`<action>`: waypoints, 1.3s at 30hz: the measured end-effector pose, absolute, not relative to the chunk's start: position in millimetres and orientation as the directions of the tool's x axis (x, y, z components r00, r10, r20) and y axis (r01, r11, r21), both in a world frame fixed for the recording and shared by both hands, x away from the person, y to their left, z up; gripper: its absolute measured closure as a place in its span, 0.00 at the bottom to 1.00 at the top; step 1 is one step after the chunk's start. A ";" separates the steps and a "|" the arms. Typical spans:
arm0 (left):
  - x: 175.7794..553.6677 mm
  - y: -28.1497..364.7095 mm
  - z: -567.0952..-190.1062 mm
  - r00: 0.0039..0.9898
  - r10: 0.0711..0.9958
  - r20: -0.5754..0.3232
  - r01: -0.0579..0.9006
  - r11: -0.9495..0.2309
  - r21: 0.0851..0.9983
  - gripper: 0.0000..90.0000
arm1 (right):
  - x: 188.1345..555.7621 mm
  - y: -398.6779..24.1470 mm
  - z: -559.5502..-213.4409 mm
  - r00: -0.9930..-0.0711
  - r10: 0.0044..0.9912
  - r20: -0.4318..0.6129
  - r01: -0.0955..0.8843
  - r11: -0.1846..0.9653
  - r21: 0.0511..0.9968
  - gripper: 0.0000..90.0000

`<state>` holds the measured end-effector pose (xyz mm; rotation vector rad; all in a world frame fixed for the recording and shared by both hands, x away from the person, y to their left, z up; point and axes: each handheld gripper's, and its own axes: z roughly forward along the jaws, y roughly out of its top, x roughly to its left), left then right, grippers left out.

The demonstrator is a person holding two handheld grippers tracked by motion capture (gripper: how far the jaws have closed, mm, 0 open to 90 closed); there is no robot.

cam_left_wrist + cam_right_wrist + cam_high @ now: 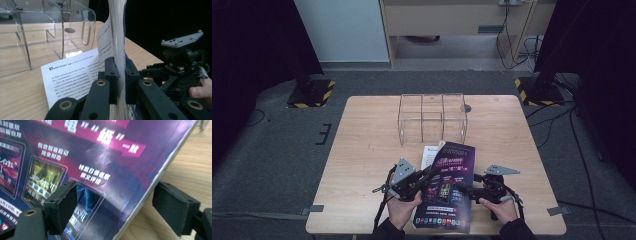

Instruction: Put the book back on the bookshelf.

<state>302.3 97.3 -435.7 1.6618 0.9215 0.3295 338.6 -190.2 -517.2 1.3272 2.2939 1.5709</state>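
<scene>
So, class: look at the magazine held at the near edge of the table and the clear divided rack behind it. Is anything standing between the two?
Nothing stands upright in that gap. The magazine is clamped by the left gripper; between it and the clear rack is bare table, except a white printed sheet lying flat.

We see a purple-covered magazine (448,187) at the near edge of the surface (362,165), cover partly lifted, white page (72,75) exposed.

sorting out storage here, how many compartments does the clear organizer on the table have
3, side by side in the clear organizer at the far middle of the table: left, middle and right, split by two clear dividers. All look empty; glare could hide something small.
</scene>
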 end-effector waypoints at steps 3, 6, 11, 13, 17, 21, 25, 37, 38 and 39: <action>301.1 97.6 -433.6 0.655 0.715 -0.246 0.389 -0.039 0.920 0.93 | 339.3 -188.1 -519.3 -0.636 0.639 0.433 0.623 0.095 0.776 0.27; 301.1 97.7 -433.4 0.655 0.713 -0.250 0.391 -0.038 0.920 0.93 | 339.8 -186.7 -520.5 -0.634 0.617 0.466 0.644 0.088 0.760 0.31; 302.0 98.0 -434.6 0.653 0.714 -0.252 0.397 -0.040 0.917 0.93 | 341.3 -182.7 -522.7 -0.635 0.603 0.483 0.656 0.091 0.749 0.37; 302.8 98.4 -435.4 0.650 0.717 -0.253 0.399 -0.039 0.916 0.93 | 342.7 -182.3 -522.6 -0.613 0.611 0.501 0.679 0.084 0.729 0.45; 303.3 99.3 -435.9 0.645 0.722 -0.250 0.398 -0.038 0.916 0.93 | 342.8 -182.6 -521.2 -0.592 0.617 0.518 0.698 0.071 0.713 0.54; 304.8 101.4 -437.5 0.636 0.729 -0.253 0.401 -0.032 0.916 0.93 | 342.0 -183.0 -517.6 -0.593 0.616 0.518 0.697 0.072 0.713 0.63; 305.9 102.4 -438.7 0.631 0.732 -0.255 0.403 -0.029 0.915 0.93 | 341.4 -184.0 -513.9 -0.589 0.612 0.528 0.701 0.063 0.710 0.70; 310.4 111.1 -439.2 0.609 0.747 -0.265 0.405 -0.005 0.914 0.93 | 337.9 -187.9 -499.7 -0.579 0.594 0.559 0.705 0.019 0.709 0.83; 310.4 111.1 -439.2 0.609 0.747 -0.265 0.405 -0.005 0.914 0.93 | 337.9 -187.9 -499.7 -0.579 0.594 0.559 0.705 0.019 0.709 0.83; 310.7 111.7 -439.3 0.607 0.748 -0.266 0.404 -0.003 0.915 0.93 | 337.6 -188.3 -498.4 -0.580 0.595 0.556 0.701 0.017 0.713 0.84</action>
